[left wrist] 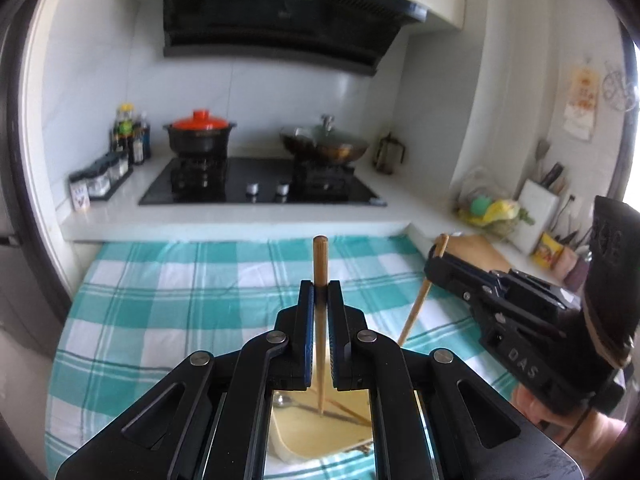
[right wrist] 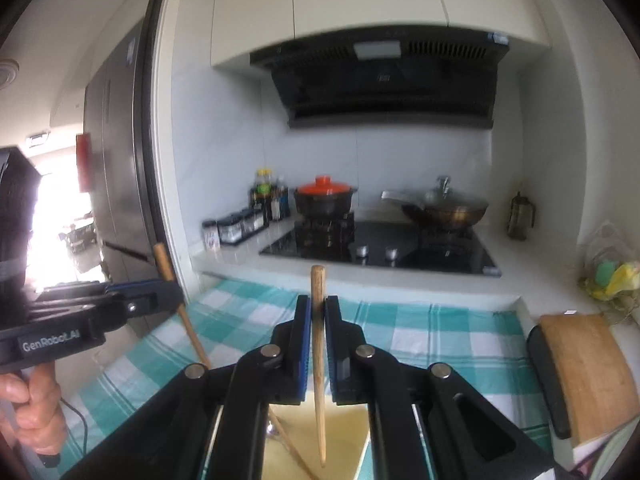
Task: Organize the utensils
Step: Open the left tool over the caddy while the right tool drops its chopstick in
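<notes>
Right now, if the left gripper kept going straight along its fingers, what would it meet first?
Probably the checked tablecloth: the left gripper, shut on a chopstick, points slightly downward over it, and nothing stands between. Depth is unclear; the white counter edge lies beyond.

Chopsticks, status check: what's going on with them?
Left gripper shut on one chopstick. Right gripper shut on another chopstick. Both over the tray; nothing in the way.

Yellow tray point(left wrist: 304, 436) mostly behind claw frame — spoon point(left wrist: 283, 401) barely visible; backdrop blurred.
</notes>
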`<state>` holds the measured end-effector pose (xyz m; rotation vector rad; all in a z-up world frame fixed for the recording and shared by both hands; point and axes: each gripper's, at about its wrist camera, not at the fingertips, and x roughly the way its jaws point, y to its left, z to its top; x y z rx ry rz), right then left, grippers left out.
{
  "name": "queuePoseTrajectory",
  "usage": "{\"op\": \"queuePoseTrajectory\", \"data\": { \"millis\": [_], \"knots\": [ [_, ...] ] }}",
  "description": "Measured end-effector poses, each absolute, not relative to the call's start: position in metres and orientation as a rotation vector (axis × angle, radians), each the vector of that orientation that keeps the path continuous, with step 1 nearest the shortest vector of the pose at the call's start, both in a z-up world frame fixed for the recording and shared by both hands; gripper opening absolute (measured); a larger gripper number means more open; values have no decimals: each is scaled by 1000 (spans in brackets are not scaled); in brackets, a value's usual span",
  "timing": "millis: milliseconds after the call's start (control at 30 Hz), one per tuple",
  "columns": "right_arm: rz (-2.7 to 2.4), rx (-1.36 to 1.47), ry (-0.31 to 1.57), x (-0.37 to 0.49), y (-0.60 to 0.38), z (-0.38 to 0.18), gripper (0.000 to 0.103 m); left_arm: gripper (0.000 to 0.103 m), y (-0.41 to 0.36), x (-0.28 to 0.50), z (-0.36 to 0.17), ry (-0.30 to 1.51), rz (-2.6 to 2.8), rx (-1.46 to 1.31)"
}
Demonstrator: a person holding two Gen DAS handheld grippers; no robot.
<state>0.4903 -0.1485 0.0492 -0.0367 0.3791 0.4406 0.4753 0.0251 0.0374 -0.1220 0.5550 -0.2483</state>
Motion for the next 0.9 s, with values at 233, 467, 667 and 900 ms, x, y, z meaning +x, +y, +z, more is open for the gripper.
{"op": "queuePoseTrajectory", "data": {
  "millis": [233, 467, 667, 900],
  "knots": [
    [487, -43, 569, 528, -138, -7, 10, 6, 22, 516, -23, 722, -212, -137],
    [466, -12, 568, 509, -157, -7, 56, 79, 37, 473, -14, 693, -210, -141],
    [440, -75, 559, 461, -175, 8, 67, 93, 57, 405, -5, 721, -170, -56],
    [357, -166, 623, 386, -199, -6, 76, 97, 70, 320, -21, 753, -114, -21]
  ]
}}
